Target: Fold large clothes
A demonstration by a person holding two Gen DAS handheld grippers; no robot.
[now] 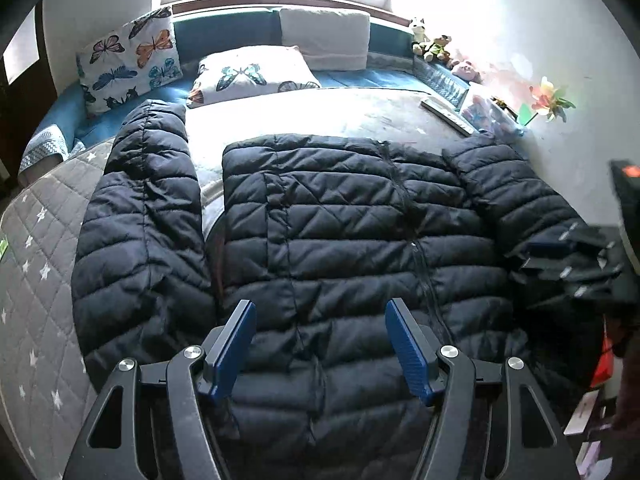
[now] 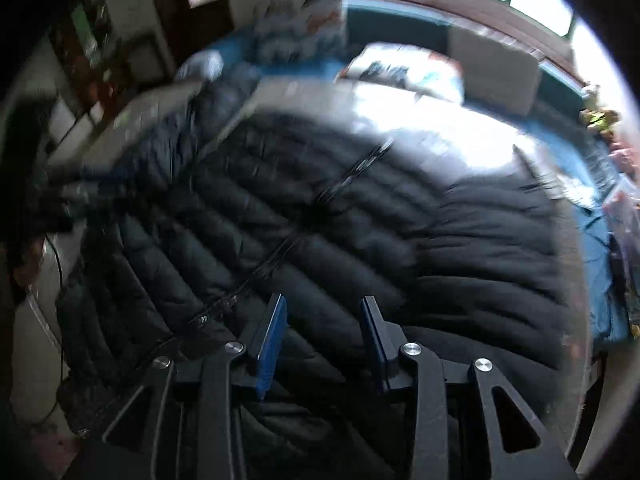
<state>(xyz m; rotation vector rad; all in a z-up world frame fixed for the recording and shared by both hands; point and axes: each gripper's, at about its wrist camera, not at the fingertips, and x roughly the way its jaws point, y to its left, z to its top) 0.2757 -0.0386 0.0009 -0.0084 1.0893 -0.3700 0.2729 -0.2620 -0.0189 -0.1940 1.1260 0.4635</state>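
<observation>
No brand, label or legible writing is seen on the jacket (image 1: 340, 224) or elsewhere; a small green tag at the mattress edge, 9 o'clock in the left wrist view, is too small to be read.

The dark quilted puffer jacket is laid flat on the bed (image 1: 48, 264), body in the centre, zip (image 1: 416, 248) running approx. 12 to 6 o'clock. One sleeve (image 1: 140, 216) is spread at 9–10 o'clock, apart from the body by a strip of bare cover; the other sleeve (image 1: 516, 184) lies at 2–3 o'clock, touching the body. Open bed surface is left beyond the jacket toward 12 o'clock, up to the butterfly pillows (image 1: 128, 60). The star-print mattress edge curves off at 8–9 o'clock; the wall is close at 3 o'clock.

The left claw (image 1: 320, 344) is held wide above the jacket's lower body, nothing between its blue pads (image 1: 236, 348). The right claw (image 2: 322, 340) is seen medium-wide, also with nothing between its fingers, over the jacket (image 2: 320, 240) near the zip.

The right wrist view is heavily motion-blurred; quilting and surroundings are smeared. In the left wrist view the right claw's body is a blurred dark shape at 3–4 o'clock, cut off by the frame edge. The jacket hem is hidden under the left claw's frame. Items at 4–5 o'clock can't be made out.
</observation>
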